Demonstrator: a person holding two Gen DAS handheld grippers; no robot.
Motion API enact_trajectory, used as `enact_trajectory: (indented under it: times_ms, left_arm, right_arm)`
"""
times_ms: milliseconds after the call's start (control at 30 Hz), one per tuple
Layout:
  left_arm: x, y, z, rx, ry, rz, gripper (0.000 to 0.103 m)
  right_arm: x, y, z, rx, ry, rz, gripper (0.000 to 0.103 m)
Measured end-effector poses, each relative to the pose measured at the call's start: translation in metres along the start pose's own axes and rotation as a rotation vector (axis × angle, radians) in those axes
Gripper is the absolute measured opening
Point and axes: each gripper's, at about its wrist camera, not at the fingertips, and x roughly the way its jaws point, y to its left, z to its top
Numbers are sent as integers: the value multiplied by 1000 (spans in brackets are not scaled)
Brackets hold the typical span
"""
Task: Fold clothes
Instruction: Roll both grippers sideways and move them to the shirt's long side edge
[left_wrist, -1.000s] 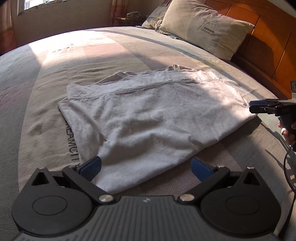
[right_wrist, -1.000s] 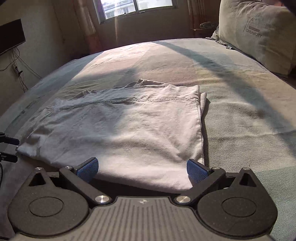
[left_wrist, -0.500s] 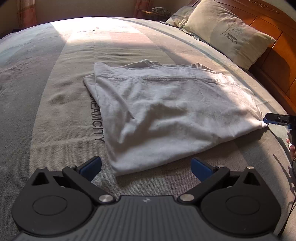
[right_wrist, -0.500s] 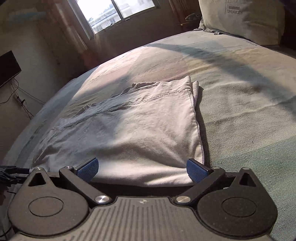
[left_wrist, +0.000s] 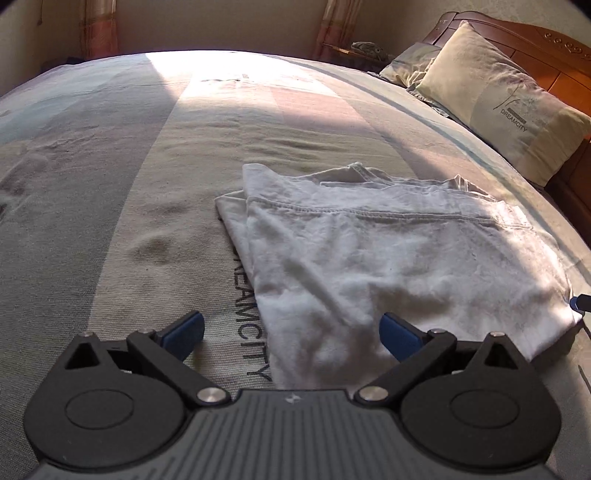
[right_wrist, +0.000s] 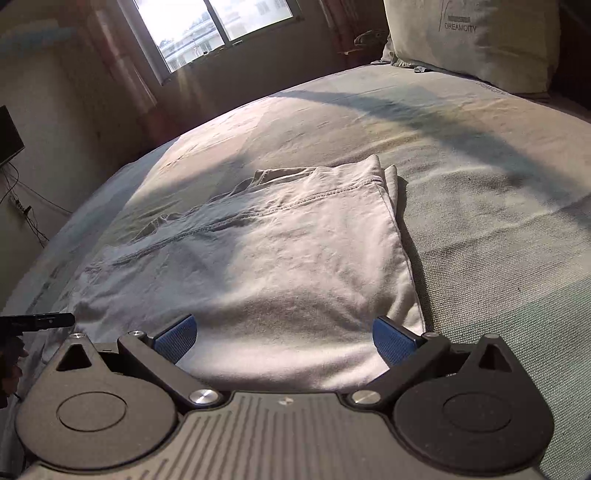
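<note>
A white garment (left_wrist: 388, 258) lies folded flat on the bed (left_wrist: 110, 184), its stitched hem along the far side. My left gripper (left_wrist: 291, 334) is open at the garment's near left corner, the cloth's edge lying between its blue pads, nothing gripped. In the right wrist view the same garment (right_wrist: 280, 266) fills the middle. My right gripper (right_wrist: 284, 338) is open over its near right edge, with cloth spread under both pads. The left gripper's tip (right_wrist: 44, 320) shows at the left edge of that view.
Striped bedspread with "DREAMCITY" lettering (left_wrist: 247, 314). Pillows (left_wrist: 509, 110) lean on a wooden headboard (left_wrist: 554, 62) at the right. A window (right_wrist: 221, 26) and curtains sit beyond the bed; a dark screen (right_wrist: 7, 140) and cables hang on the left wall.
The left wrist view has swung left, so the garment now sits further right. The right wrist view has closed in on the garment's near edge. Both grippers stay open.
</note>
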Motion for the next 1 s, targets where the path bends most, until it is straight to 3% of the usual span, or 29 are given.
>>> enact_trajectory:
  times_ms: [100, 233, 300, 367, 433, 500, 600, 733, 767, 933, 1000]
  left_arm:
    - [-20, -10, 18, 38, -75, -56, 101]
    - [1, -41, 44, 66, -32, -212, 101]
    - [20, -53, 45, 72, 0, -222, 101]
    - [37, -52, 41, 53, 42, -194, 101]
    - [49, -37, 29, 5, 92, -113, 101]
    - [42, -25, 19, 20, 77, -101, 101]
    - [17, -27, 15, 72, 51, -45, 101]
    - [-14, -66, 1, 323, -15, 50, 102]
    - [-17, -84, -8, 445, -33, 96, 102]
    - [-12, -159, -65, 1037, -79, 300, 102]
    - [-5, -172, -86, 1203, -97, 352, 102]
  right_arm:
    - [-5, 2, 7, -19, -19, 11, 103]
    - [5, 14, 25, -38, -54, 54, 103]
    - [18, 19, 32, -46, -58, 73, 103]
    - [29, 16, 33, -43, -42, 44, 103]
    - [35, 9, 32, -35, -31, 15, 103]
    - [28, -5, 28, -19, -38, 11, 103]
    - [12, -15, 24, -31, -19, -89, 103]
    - [-10, -4, 12, -147, 13, -136, 103]
    - [-15, 6, 8, -215, 14, -149, 103]
    - [-19, 76, -23, -721, -2, -262, 103]
    - [-12, 100, -41, -942, -13, -311, 103]
